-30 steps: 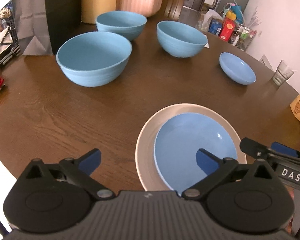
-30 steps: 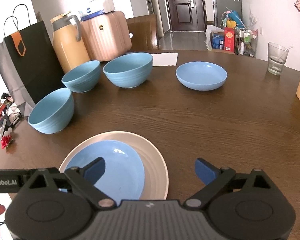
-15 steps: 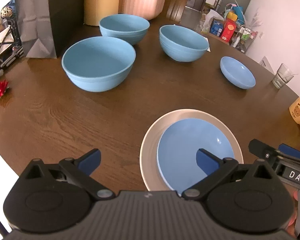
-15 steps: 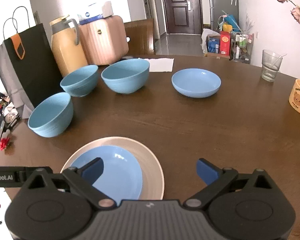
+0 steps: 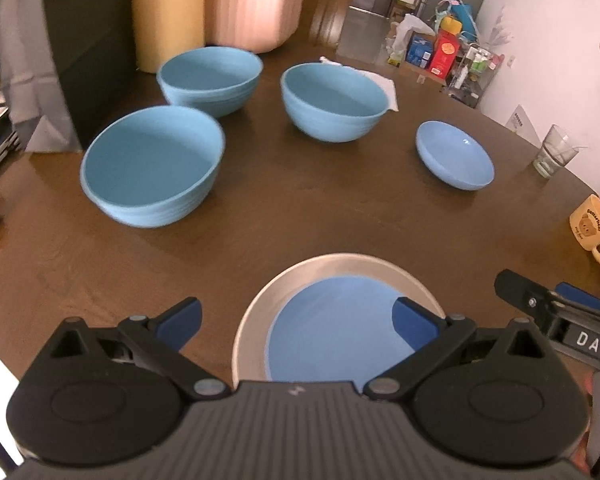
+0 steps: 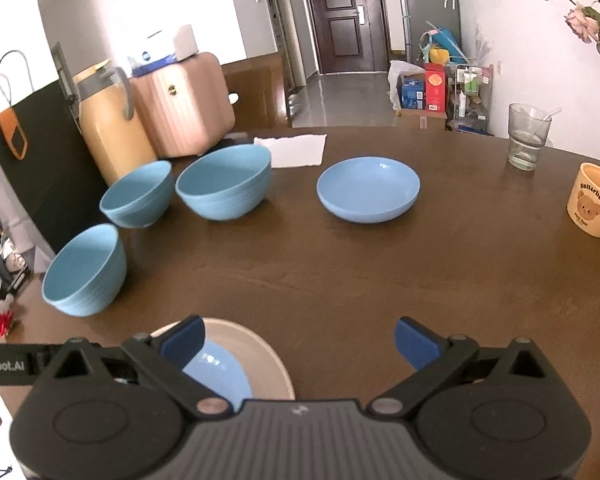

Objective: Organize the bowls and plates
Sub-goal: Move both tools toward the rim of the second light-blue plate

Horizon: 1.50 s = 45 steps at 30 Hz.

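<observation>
Stacking is barely begun: we have one flat blue plate on the beige plate, nearest us on the brown wooden desk. Three deep blue bowls and a shallow blue dish sit apart farther back. Our left gripper and right gripper hover with fingers wide apart, holding nothing.

White walls, dark door, glossy floor.
</observation>
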{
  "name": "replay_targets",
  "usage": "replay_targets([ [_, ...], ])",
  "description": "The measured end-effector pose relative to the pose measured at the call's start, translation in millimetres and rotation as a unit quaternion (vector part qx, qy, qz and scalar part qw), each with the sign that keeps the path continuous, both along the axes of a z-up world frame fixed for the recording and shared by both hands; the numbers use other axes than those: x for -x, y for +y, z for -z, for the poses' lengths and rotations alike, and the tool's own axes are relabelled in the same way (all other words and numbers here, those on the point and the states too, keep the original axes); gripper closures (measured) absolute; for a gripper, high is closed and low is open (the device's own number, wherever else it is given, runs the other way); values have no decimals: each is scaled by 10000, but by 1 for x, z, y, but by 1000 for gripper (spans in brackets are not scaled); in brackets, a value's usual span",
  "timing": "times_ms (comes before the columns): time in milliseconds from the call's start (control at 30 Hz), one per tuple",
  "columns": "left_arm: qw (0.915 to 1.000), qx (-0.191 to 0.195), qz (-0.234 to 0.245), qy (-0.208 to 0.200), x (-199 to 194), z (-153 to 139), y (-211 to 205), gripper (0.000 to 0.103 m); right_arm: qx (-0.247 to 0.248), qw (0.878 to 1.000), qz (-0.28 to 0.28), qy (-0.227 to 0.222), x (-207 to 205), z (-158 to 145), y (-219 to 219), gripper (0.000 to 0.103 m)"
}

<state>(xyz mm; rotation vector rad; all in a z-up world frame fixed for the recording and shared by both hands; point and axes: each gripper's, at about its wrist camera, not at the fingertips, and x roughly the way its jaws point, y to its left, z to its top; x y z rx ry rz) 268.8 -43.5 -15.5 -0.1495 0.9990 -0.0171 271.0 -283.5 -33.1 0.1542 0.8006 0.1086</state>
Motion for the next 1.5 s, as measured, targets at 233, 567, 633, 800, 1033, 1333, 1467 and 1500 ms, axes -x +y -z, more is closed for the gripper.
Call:
replay_targets([
  [233, 10000, 19, 20, 18, -25, -6, -23, 0, -22, 9999, 112, -114, -25, -7, -27, 0],
  [567, 9998, 189, -28, 72, -65, -2, -59, 0, 11, 9995, 273, -147, -74, 0, -63, 0],
  [633, 9998, 194, -60, 75, -73, -2, -65, 0, -40, 9994, 269, -210, -83, 1, -70, 0],
  [800, 9999, 119, -62, 62, -95, 2, -83, 0, -212, 9995, 138, -212, -109, 7, -87, 0],
  [1033, 9995, 192, -232, 18, -123, 5, -109, 0, -113, 9996, 75, -261, -141, 7, -105, 0],
  [1333, 9991, 88, -378, 162, -164, 19, -135, 0, -75, 10000, 51, -24, -195, 27, -129, 2],
  [1467, 9990, -54, -382, 244, -189, 24, -148, 0, 5, 10000, -33, 58, -218, 36, -135, 5],
  [1500, 9988, -63, -401, 282, -196, 26, -150, 0, 20, 10000, -41, 78, -222, 37, -135, 6],
])
